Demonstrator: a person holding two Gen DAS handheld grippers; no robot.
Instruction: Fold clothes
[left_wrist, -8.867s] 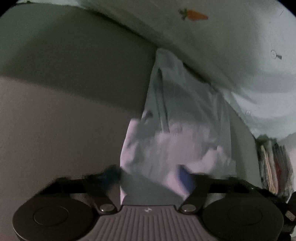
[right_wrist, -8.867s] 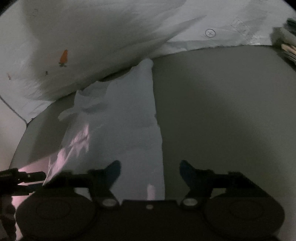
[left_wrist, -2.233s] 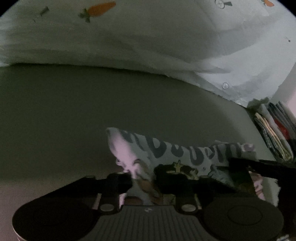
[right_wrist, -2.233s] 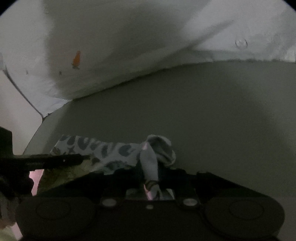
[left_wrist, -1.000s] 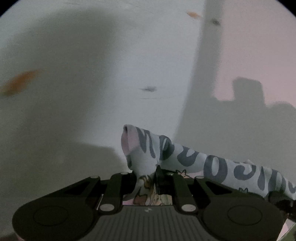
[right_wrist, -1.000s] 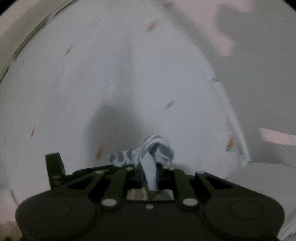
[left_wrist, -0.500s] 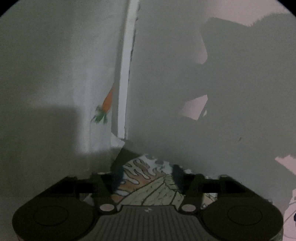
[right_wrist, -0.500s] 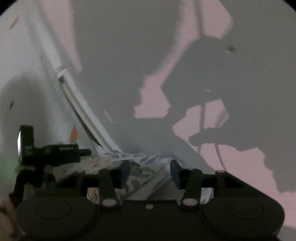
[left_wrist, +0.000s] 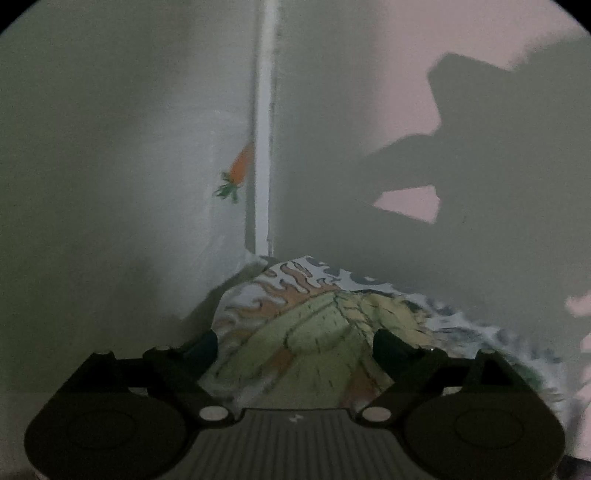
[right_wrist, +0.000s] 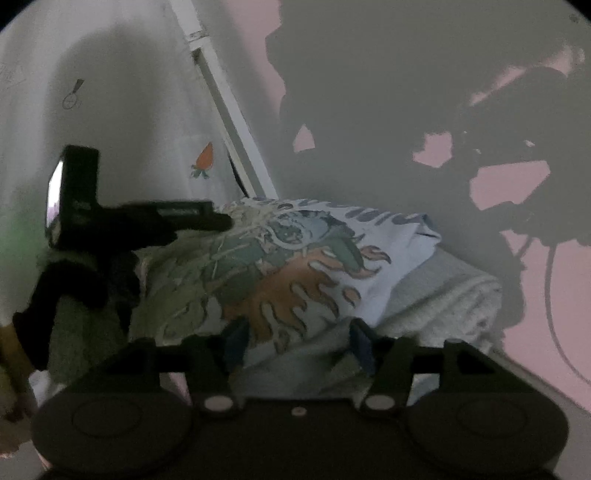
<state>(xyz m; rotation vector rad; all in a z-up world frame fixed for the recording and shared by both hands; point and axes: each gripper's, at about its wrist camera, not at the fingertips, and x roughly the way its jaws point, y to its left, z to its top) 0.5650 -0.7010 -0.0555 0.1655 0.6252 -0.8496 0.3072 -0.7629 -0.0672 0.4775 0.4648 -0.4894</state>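
A: Nearest in the left wrist view: left gripper, jaws spread wide, just been opening. Nothing pinched. Printed garment lying between and beyond the dark fingertips, pads clear of the cloth.

B: Same on the right. Right gripper with jaws parted, also just been opening, gripping nothing. Printed garment spread flat in front, folded, orange flames and green shapes facing up.

A: Resting on what?

B: On a grey folded cloth underneath, edge sticking out to the right. Cannot tell what carries that cloth.

A: Left of the garment in the right view?

B: Left gripper reaching in from the left, tip over the garment's far left corner. Black body, small bright screen at its back. Touching or just above the cloth: cannot tell.

A: Farther off, left view: pale fabric with a carrot print, standing up behind the garment. Beside it a white upright strip, then a wall with heavy shadows and pinkish patches of light.

B: Matches here. Carrot print on pale fabric at the left, white strip slanting behind the garment, wall behind carrying dark shadows of the rigs.
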